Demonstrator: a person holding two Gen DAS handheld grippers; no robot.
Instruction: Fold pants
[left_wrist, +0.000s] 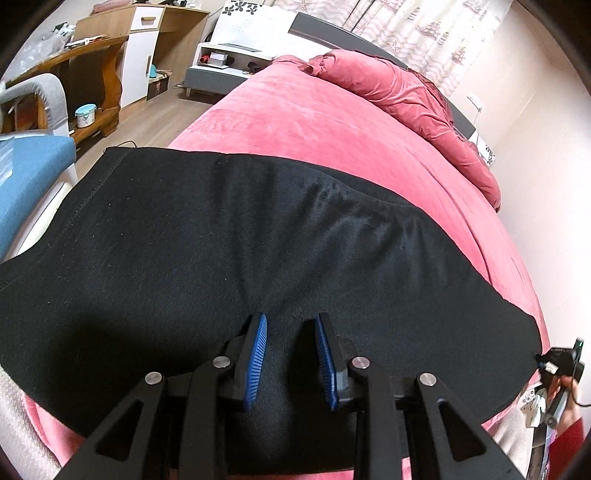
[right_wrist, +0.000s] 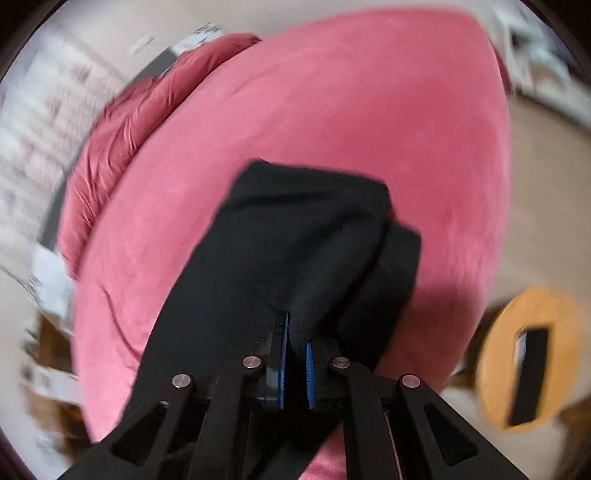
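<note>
Roughly midway: right gripper (right_wrist: 294, 328) is clamping and lifting a pants (left_wrist: 229, 258) end over the bed (left_wrist: 332, 122), left gripper (left_wrist: 290, 325) is hovering released above flat cloth, final fold pending.

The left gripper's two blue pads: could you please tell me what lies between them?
Only black pants fabric shows between the open left gripper pads, unpinched, in the left wrist view.

Black pants (left_wrist: 229, 236) lie mid-frame on a pink bed (left_wrist: 314, 122); darker rose quilt (left_wrist: 399, 88) upper right; blue pads (left_wrist: 258, 354) on black fingers; patterned pale curtain (left_wrist: 424, 29) at top.
</note>
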